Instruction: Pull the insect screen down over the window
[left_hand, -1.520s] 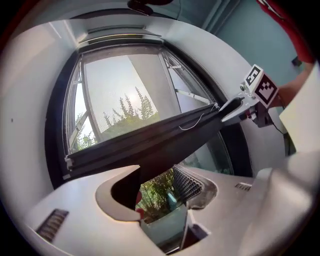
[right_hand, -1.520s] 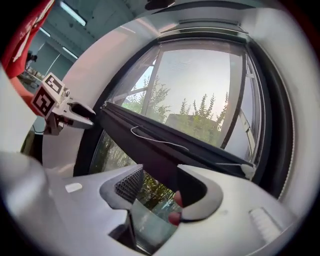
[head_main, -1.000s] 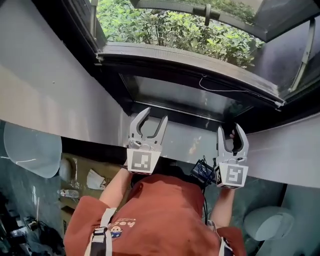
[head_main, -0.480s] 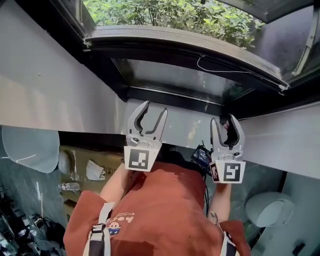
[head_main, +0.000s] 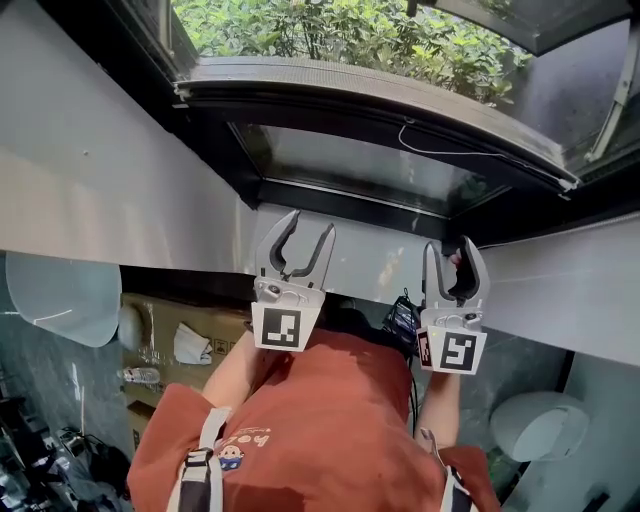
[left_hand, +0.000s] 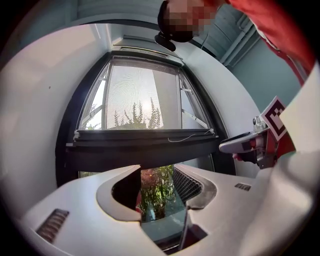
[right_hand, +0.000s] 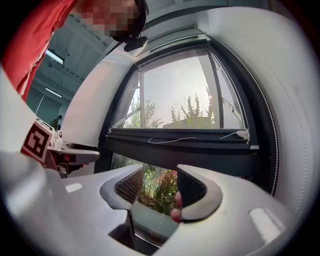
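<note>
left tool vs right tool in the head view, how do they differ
The left tool has its jaws spread wider than the right tool. The left tool sits below the left part of the window, the right tool by its lower right corner. Both are open, hold nothing and point up toward the screen bar.

Daylight comes in through the window (head_main: 370, 175). Foliage (head_main: 340, 40) outside is sunlit and sharp. The pane is glary and washed pale in both gripper views. The frame (head_main: 330, 110) is near black. The room below is dim and bluish. Gripper views have heavy fisheye, black corners and bowed walls (left_hand: 35, 100). Jaws close to the lens are soft.
</note>
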